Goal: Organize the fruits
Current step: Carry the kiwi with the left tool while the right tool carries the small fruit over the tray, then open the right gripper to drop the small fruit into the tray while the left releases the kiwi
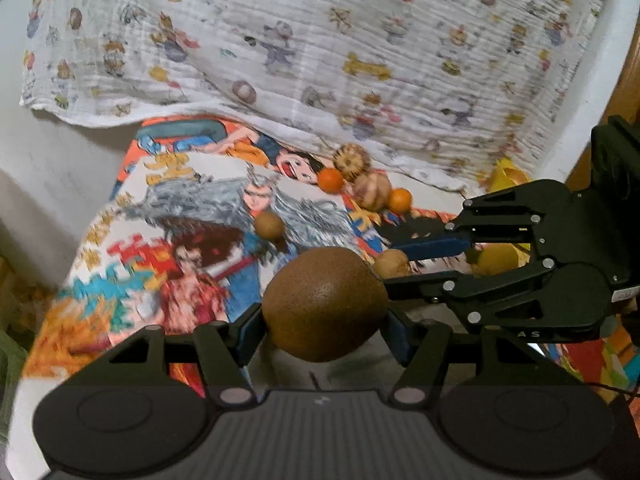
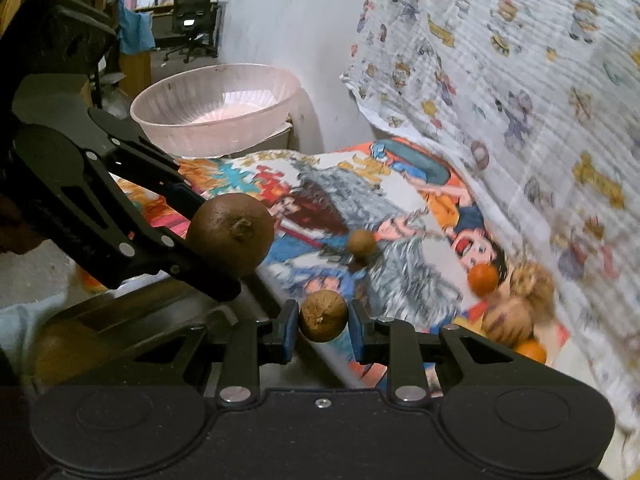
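My left gripper (image 1: pixel 324 326) is shut on a large brown kiwi (image 1: pixel 324 300), held above a colourful cartoon mat (image 1: pixel 168 216). In the right wrist view the same kiwi (image 2: pixel 232 232) sits in the left gripper (image 2: pixel 224 246) at the left. My right gripper (image 2: pixel 323 322) is shut on a small round brown fruit (image 2: pixel 323 316), which is also in the left wrist view (image 1: pixel 391 264). On the mat lie another small brown fruit (image 1: pixel 269 224), two oranges (image 1: pixel 330 180) (image 1: pixel 400 201) and two striped brown fruits (image 1: pixel 352 161) (image 1: pixel 371 190).
A pale slatted plastic basket (image 2: pixel 216 120) stands beyond the far left end of the mat. A white printed cloth (image 1: pixel 320 40) drapes over the back, its edge touching the fruit cluster. Something yellow (image 1: pixel 496 258) shows behind the right gripper (image 1: pixel 394 262). A white wall is at the left.
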{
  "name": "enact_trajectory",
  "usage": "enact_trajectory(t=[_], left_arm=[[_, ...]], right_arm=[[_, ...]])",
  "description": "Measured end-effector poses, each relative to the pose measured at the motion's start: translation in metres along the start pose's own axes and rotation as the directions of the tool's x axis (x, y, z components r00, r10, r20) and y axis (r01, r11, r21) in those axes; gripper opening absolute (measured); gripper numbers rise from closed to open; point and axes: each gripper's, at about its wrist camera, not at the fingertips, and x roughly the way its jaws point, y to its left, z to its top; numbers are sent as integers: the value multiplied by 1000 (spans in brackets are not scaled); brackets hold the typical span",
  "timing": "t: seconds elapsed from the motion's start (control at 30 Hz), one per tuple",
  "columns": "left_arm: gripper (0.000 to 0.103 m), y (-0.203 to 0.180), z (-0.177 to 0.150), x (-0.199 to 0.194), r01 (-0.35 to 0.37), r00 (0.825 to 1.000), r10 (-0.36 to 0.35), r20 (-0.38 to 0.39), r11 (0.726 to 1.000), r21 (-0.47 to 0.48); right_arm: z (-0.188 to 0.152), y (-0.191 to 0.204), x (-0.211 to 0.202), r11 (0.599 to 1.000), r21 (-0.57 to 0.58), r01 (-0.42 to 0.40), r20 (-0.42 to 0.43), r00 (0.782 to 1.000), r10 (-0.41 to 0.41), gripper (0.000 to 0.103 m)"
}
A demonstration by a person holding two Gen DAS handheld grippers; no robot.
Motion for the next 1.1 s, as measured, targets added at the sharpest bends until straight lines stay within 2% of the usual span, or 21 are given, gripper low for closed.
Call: enact_trajectory(t=[0.17, 0.37, 0.6, 0.7, 1.1], left_arm=[[67, -9, -16, -4, 17, 999, -17, -31, 1000, 5], [67, -20, -33, -11, 18, 998, -17, -53, 1000, 25], [67, -23, -37, -11, -24, 996, 27, -80, 999, 33], [67, -21, -36, -10, -18, 996, 19, -92, 1000, 17], [67, -31, -33, -2, -53, 987, 62, -145, 997, 63]], right_arm=[[-22, 12, -15, 997, 75, -24, -21, 999, 26, 28], [-44, 30, -21, 994, 104, -40, -58, 997, 46, 28], [-48, 33, -23, 992, 122, -37, -66, 997, 46, 29], [-46, 32, -20, 990, 132, -42, -75, 996, 52, 29], [-51, 29, -17, 987, 153, -43, -91, 994, 58, 29]])
